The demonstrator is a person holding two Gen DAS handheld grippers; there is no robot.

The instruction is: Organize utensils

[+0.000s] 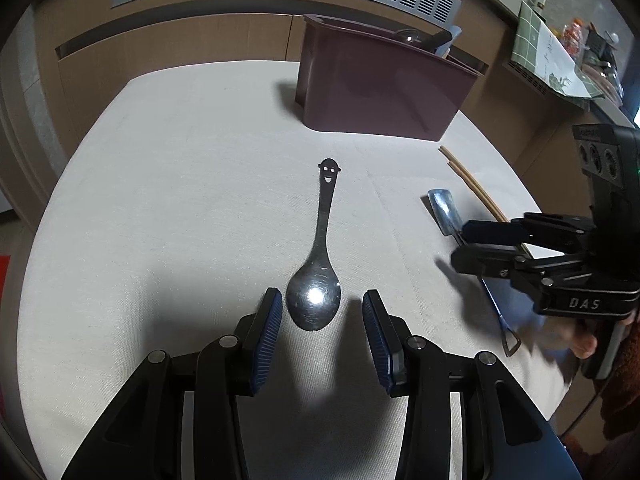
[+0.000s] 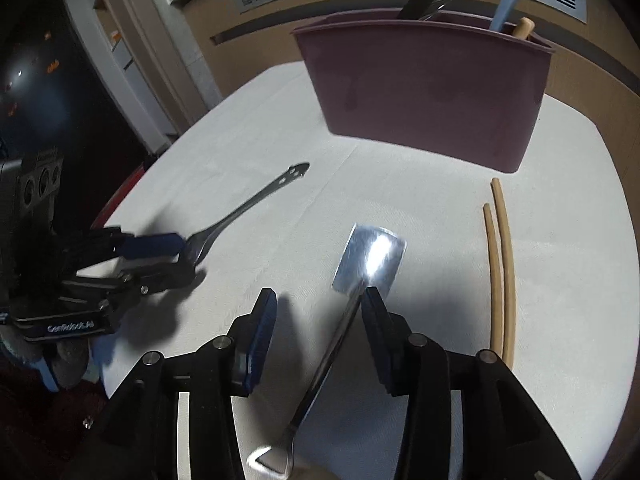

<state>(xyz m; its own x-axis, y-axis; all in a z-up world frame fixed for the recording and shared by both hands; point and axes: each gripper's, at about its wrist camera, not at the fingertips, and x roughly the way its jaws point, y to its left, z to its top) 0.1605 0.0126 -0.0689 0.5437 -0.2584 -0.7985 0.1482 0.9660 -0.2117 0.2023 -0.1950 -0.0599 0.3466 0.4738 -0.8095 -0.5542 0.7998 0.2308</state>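
Pickup stage, both tongs lined up on their own utensil, nothing lifted yet.

Left gripper point(image 1: 322, 306): released, jaws wide, empty. Smiley-handled spoon point(image 1: 318, 276) lies flat on the cloth-covered table point(image 1: 180, 200), bowl sitting between the two pads w/o touching either as far as I can tell, handle running away toward the maroon utensil caddy point(image 1: 380, 84) at the table's far edge.

Right gripper point(image 2: 320, 312): also released, not gripping. Flat steel spatula point(image 2: 370, 258) lies w/ its blade just ahead of the fingertips, shaft passing back between the jaws. Shaft sits hard against the right-side pad, prob. touching; clear gap to the other pad. Looped handle end is near the table's front edge.

Pair of wooden chopsticks point(image 2: 500, 264) lies along the right edge of the table, well apart from both tongs, still to be sorted. Caddy already holds a few items, incl. a black handle and a pale blue one.

Next move, my read: close each pair on what's between them. Left is on the bowl, a wide slippery part, so shifting fwd to the neck may give a firmer hold. Right needs centring on the shaft before clamping, else it may skid sideways. Then lift, carry to caddy, drop in upright.
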